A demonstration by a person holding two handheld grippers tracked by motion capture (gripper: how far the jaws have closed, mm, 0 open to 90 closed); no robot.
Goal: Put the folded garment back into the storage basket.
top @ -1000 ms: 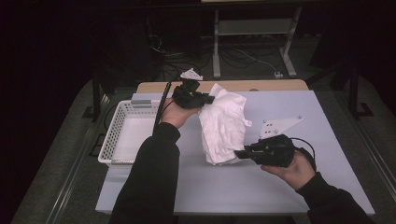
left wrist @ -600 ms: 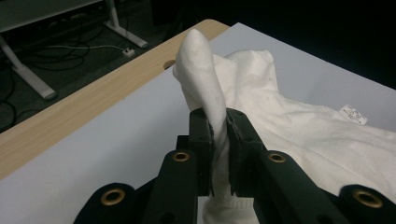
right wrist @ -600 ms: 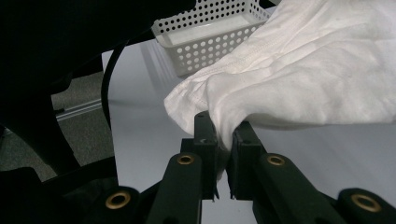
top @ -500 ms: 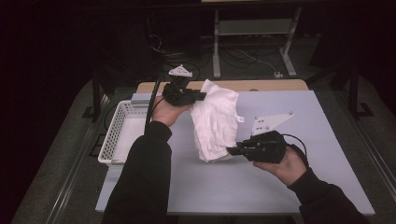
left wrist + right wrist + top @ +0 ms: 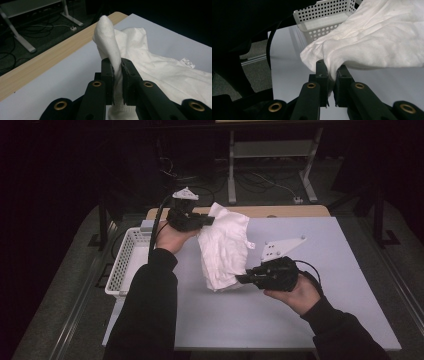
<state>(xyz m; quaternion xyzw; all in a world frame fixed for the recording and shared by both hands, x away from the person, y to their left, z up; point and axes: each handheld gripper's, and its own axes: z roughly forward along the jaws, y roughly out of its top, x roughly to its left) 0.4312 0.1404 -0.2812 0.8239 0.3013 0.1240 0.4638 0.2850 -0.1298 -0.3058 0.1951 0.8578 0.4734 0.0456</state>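
From the high view I see my left gripper (image 5: 207,220) raised in the upper middle of the frame, its jaws clamped on the top edge of a crumpled white cotton garment (image 5: 223,251), while my right gripper (image 5: 241,279) sits lower, right of centre, pinching the garment's bottom corner. The cloth hangs stretched between the two tools, running from upper middle down toward the centre of the frame, above the pale grey-blue table top (image 5: 320,320). In the left gripper view, the two black jaws rise from the bottom centre and are closed narrowly around a rolled fold of the white garment (image 5: 110,47) that pokes up past them; the rest of the fabric spreads off to the right of the frame, with a small printed label (image 5: 187,63) at the right edge. A strip of light wooden table edge (image 5: 50,60) crosses the left half of that frame. In the right gripper view, my jaws meet at the bottom centre and grip a bunched hem of the cloth (image 5: 372,42), which fills the upper right. Behind it, at top centre, stands a white perforated plastic basket (image 5: 324,15); in the high view that basket (image 5: 122,265) sits at the table's left edge, beside my left sleeve (image 5: 147,310).
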